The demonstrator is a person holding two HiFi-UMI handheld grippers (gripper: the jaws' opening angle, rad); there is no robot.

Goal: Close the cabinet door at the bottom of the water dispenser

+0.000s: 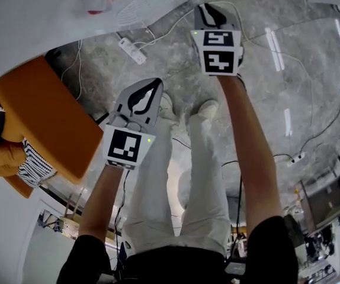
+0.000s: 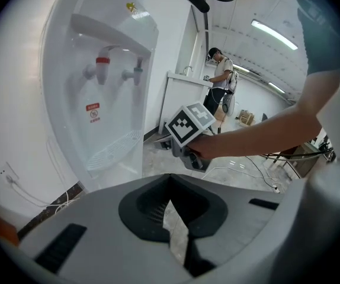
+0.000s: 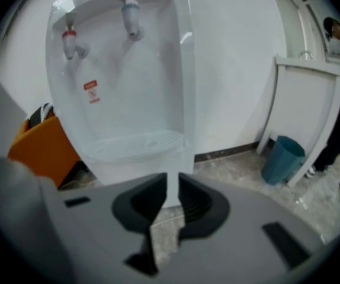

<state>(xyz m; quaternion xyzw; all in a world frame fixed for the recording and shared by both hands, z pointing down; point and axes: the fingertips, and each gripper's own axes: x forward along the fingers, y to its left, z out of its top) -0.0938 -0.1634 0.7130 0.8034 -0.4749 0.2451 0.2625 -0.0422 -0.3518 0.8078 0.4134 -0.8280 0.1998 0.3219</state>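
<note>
We face the water dispenser (image 3: pixel 122 76); its bottom cabinet door is hidden, so closure cannot be confirmed. Our left gripper (image 2: pixel 171 176) is pinched shut, empty; our right gripper (image 3: pixel 172 177) barely parted, holding nothing

R gripper (image 3: pixel 170 183) jaws slightly apart, empty, water dispenser (image 3: pixel 122 81) ahead, teal bin (image 3: pixel 282 158) right

Ahead, water dispenser (image 3: pixel 119 81); orange seat (image 1: pixel 45 117) at left

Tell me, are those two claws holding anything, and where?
Nothing is held: the left gripper has its jaws shut and empty, and the right gripper has its jaws slightly apart with nothing between.
</note>
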